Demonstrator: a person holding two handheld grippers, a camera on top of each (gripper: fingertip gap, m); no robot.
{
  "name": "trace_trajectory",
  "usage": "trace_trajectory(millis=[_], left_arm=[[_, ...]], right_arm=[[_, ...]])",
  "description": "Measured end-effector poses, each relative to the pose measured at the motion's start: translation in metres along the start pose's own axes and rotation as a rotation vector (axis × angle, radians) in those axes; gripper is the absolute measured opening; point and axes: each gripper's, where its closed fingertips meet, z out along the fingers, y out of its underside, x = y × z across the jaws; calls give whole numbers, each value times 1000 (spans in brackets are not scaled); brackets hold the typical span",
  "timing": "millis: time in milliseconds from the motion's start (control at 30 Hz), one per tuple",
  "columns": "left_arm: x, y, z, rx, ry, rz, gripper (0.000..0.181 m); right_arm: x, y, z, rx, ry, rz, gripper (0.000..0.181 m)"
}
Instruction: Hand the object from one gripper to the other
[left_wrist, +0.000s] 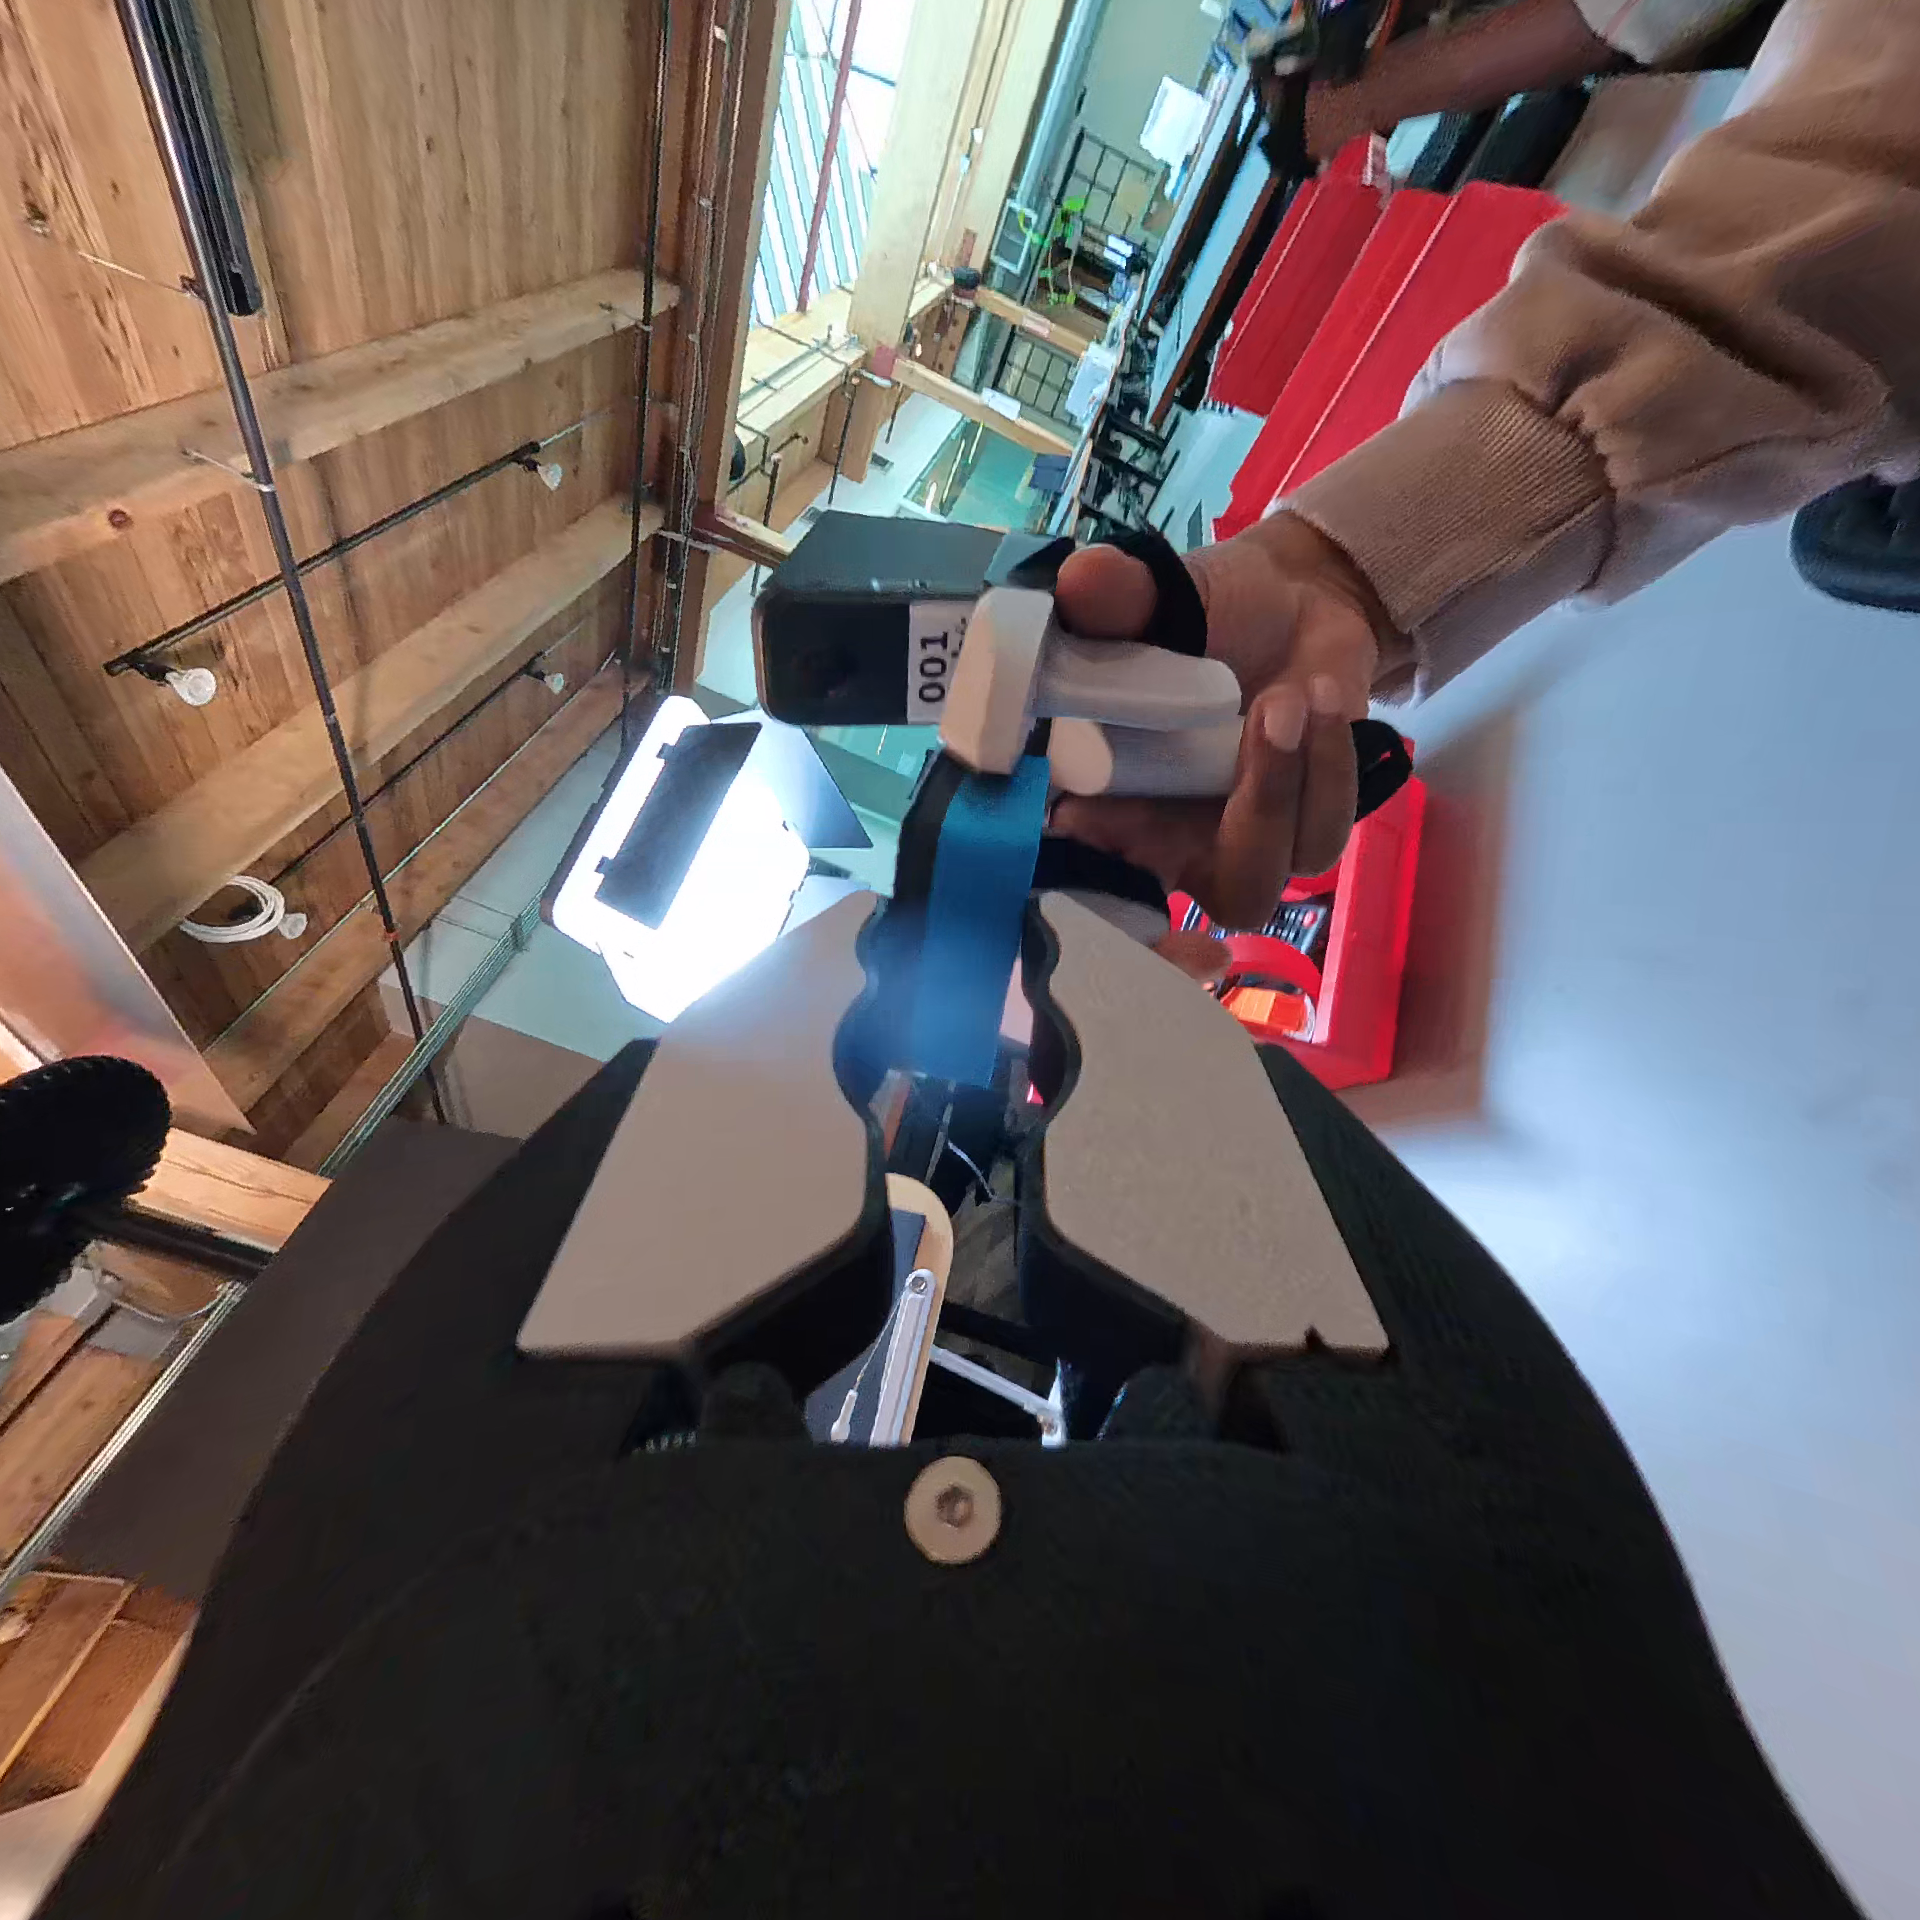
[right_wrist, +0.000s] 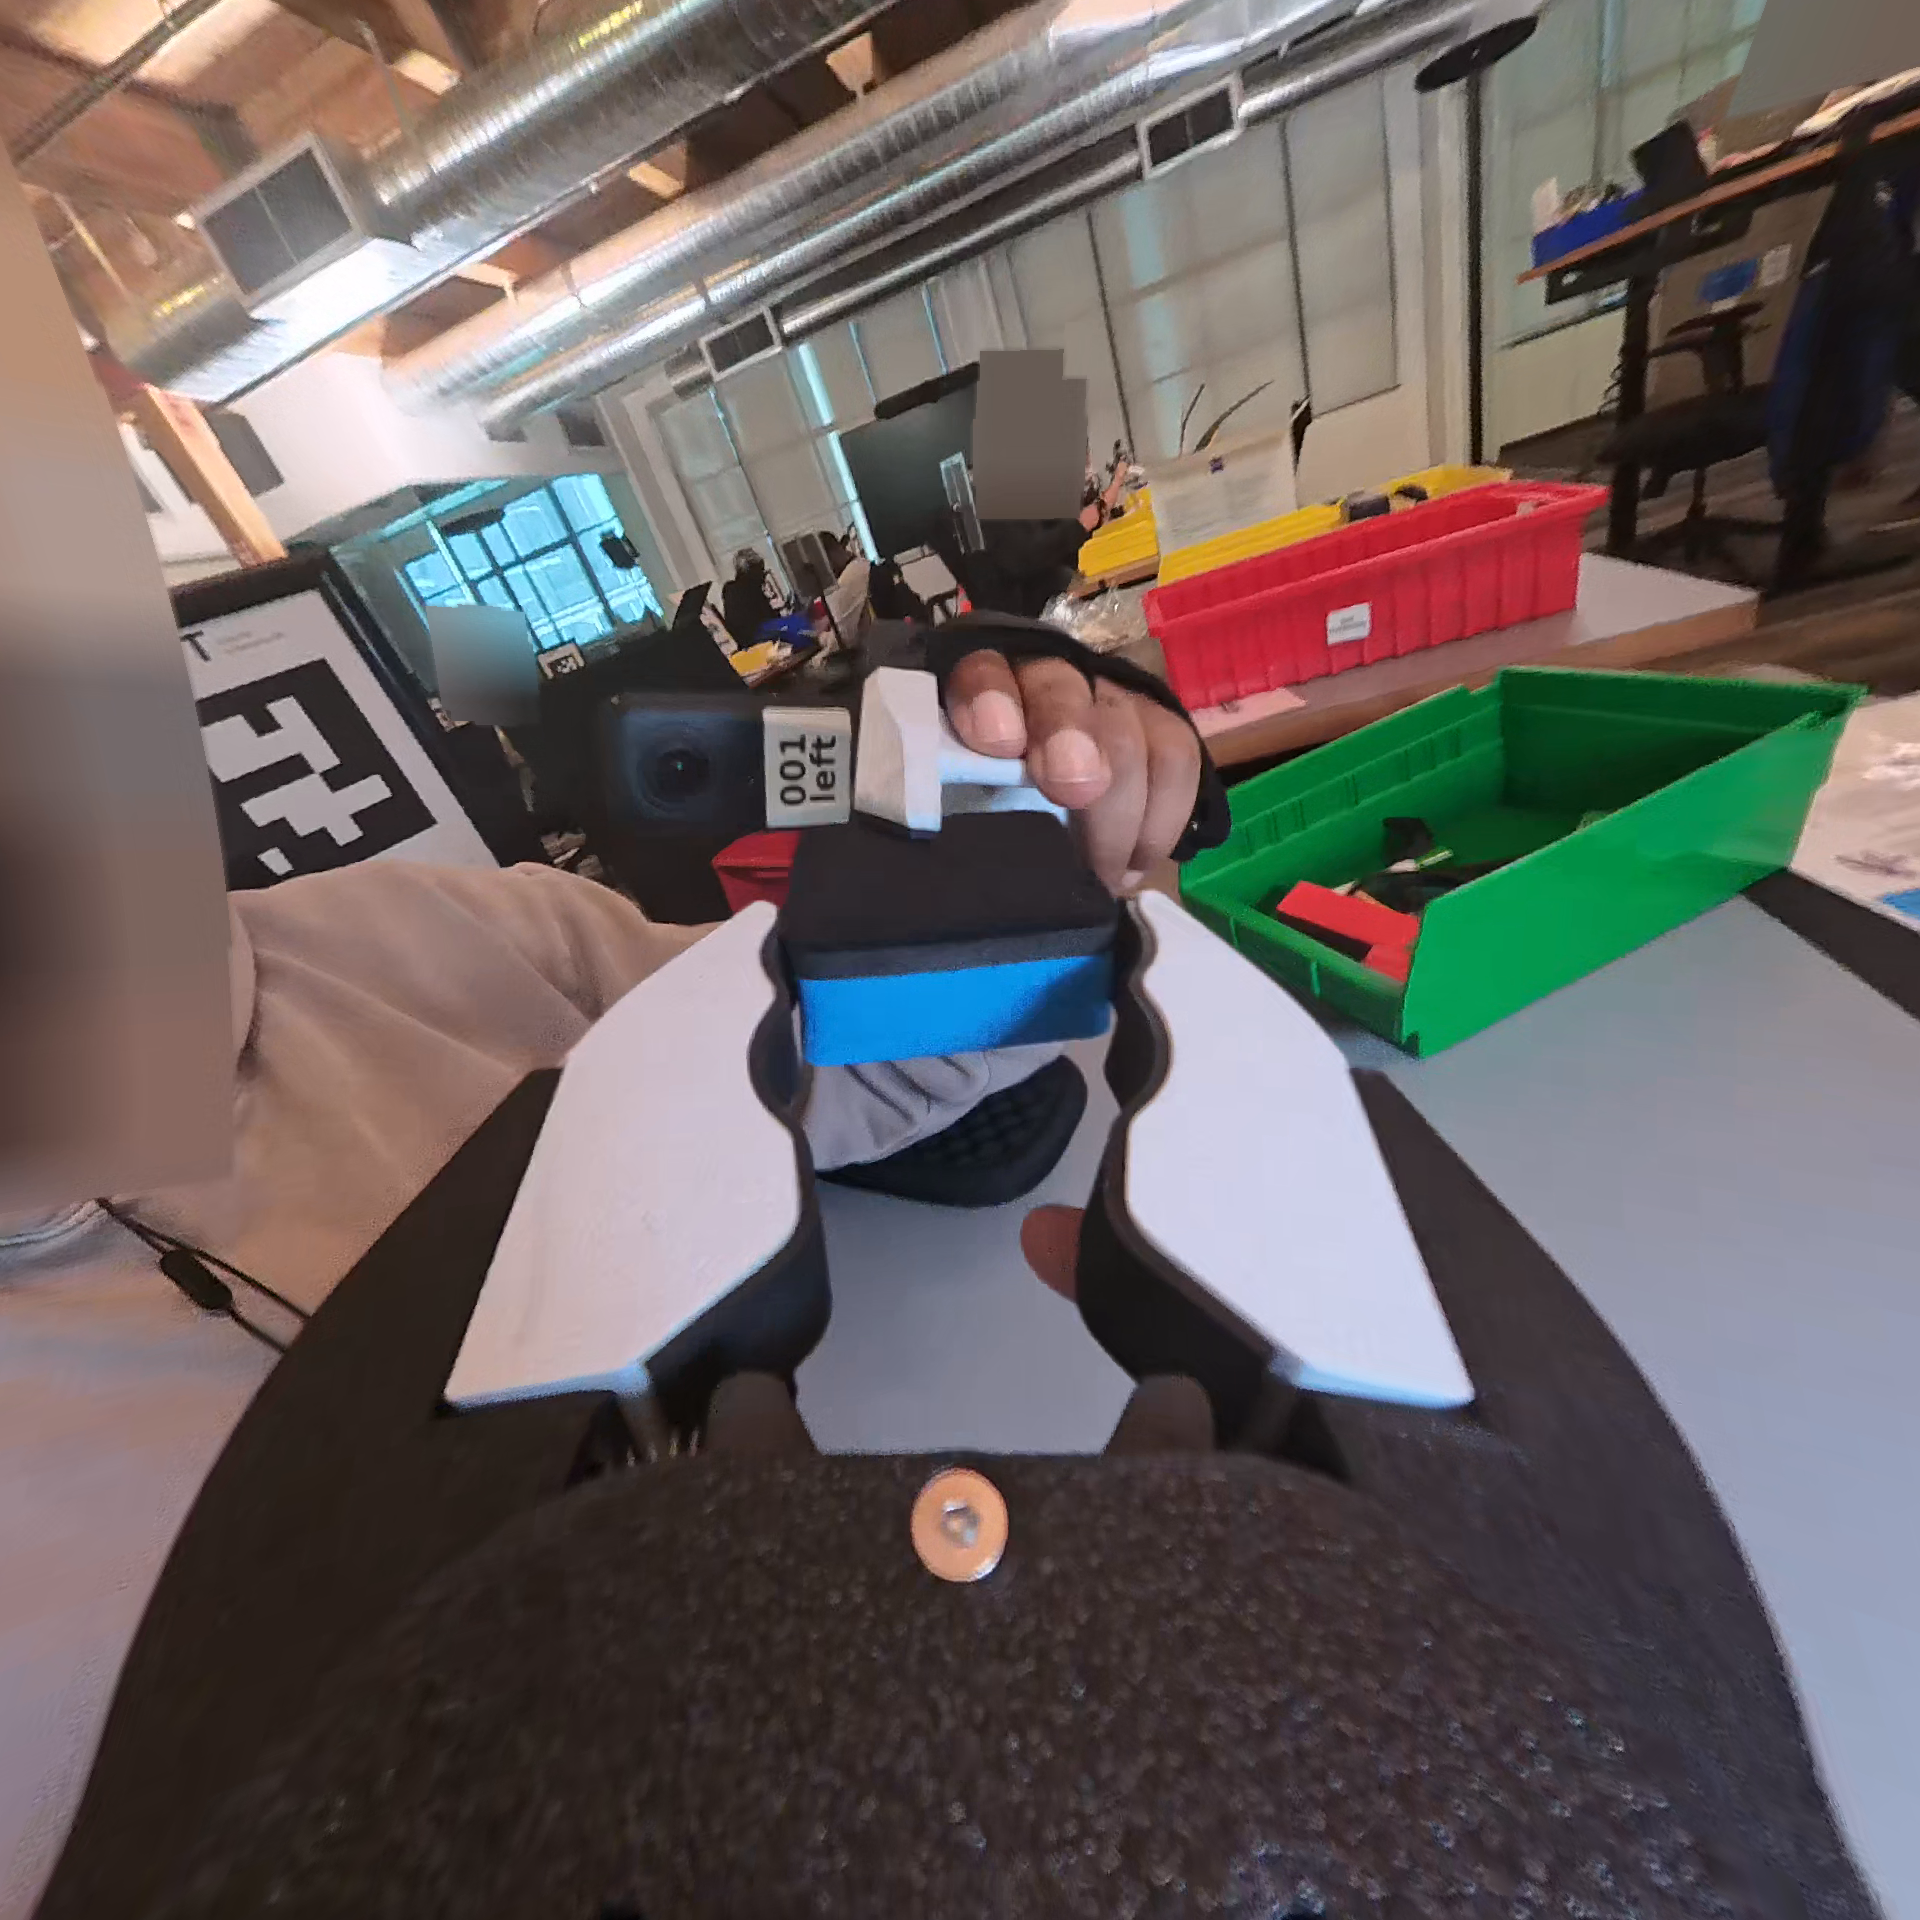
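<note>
Left wrist view is rolled on its side, with a wooden ceiling (left_wrist: 312, 416) filling the left of the picture and a bright light panel (left_wrist: 675, 862) beyond the fingers. The left gripper (left_wrist: 956, 935) has its jaws clamped on the blue-and-black block (left_wrist: 977, 956), which shows edge-on as a narrow blue strip pinched between the black wavy pads (left_wrist: 1049, 997). Just past the block a bare hand (left_wrist: 1247, 727) in a tan sleeve (left_wrist: 1558, 416) grasps the handle of the other tool, whose camera housing (left_wrist: 831, 644) faces back this way. Red boxes (left_wrist: 1351, 291) stand farther off. In the right wrist view the right gripper (right_wrist: 951, 966) has the same block (right_wrist: 951, 997) held up in the air, broad side on, between its fingertips; the pads lie against both ends of the block with no gap showing, so these jaws are also closed on it. Both tools grip the block at once, one across its thickness and the other across its width. Behind it the person's other hand (right_wrist: 1070, 748) holds the facing tool. On the grey table (right_wrist: 1662, 1247) to the right sits a green bin (right_wrist: 1558, 914) with small parts inside, and a red bin (right_wrist: 1403, 603) and a yellow bin (right_wrist: 1299, 520) stand behind it. A black-and-white marker board (right_wrist: 301, 769) leans at the left.
</note>
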Motion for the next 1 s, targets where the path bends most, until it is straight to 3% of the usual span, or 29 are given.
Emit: trace_trajectory(millis=[100, 300, 433, 533, 700, 867, 1000], left_arm=[[-5, 0, -1, 7, 16, -124, 25], [-11, -2, -1, 140, 160, -689, 55], [-1, -8, 6, 170, 250, -824, 66], [3, -13, 8, 179, 268, -831, 60], [6, -10, 8, 155, 252, -733, 55], [-6, 2, 4, 76, 81, -429, 55], [-12, 6, -1, 8, -9, -185, 54]], right_arm=[[-1, -3, 0, -6, 40, -88, 57], [-8, -18, -10, 34, 176, -492, 57], [-14, -17, -6, 28, 200, -616, 57], [-17, -11, -4, 4, 197, -705, 57], [-14, -6, -6, -59, 202, -688, 59], [-12, -28, -22, 54, 128, -326, 65], [5, -26, -28, 76, 96, -92, 59]])
